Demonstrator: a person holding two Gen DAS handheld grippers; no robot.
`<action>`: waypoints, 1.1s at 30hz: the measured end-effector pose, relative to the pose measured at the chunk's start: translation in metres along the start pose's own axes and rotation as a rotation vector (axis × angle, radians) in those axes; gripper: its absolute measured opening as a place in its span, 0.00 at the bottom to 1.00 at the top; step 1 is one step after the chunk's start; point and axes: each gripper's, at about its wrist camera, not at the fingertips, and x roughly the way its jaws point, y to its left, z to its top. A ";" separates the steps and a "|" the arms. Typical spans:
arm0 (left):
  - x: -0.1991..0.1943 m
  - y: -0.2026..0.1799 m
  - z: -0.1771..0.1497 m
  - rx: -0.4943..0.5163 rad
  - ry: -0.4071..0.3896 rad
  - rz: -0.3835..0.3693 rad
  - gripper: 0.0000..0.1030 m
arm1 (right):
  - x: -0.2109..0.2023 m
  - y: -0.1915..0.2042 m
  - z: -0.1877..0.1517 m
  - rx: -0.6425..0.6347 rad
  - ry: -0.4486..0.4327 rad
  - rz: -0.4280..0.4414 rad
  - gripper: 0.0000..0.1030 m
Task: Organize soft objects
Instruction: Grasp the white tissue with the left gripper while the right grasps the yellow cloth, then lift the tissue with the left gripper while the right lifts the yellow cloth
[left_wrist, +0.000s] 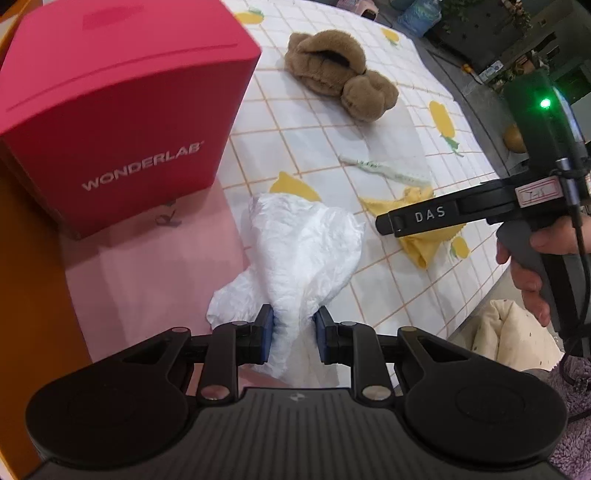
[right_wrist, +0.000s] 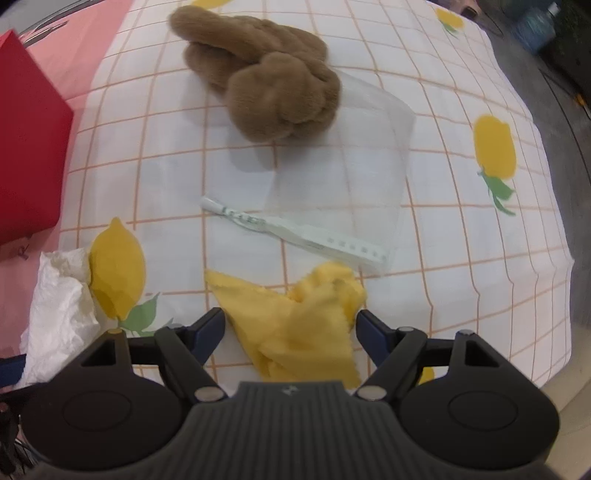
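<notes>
Two grippers in play here. The left gripper (left_wrist: 293, 334) has its blue pads pinched onto a crumpled white plastic bag (left_wrist: 299, 251), which trails out over the lemon-print cloth (left_wrist: 369, 122) just beside the red Wonderlab box (left_wrist: 122, 118). The right gripper (right_wrist: 290, 328) points down with its jaws spread wide, and the yellow cloth (right_wrist: 303, 325) lies loose between them, not squeezed. A clear mesh pouch (right_wrist: 340, 177) with a pale zipper edge sits just past the yellow cloth, and the brown plush toy (right_wrist: 266, 81) overlaps the pouch's far corner.
</notes>
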 end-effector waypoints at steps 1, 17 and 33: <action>0.001 -0.002 0.000 0.006 0.001 0.008 0.25 | 0.000 0.001 0.000 -0.003 -0.001 0.002 0.74; 0.031 -0.037 0.019 0.075 0.089 0.090 0.83 | -0.005 0.009 0.000 -0.034 -0.025 0.039 0.60; 0.023 -0.045 0.020 0.073 0.080 0.177 0.25 | -0.013 0.002 -0.008 -0.055 -0.096 0.032 0.06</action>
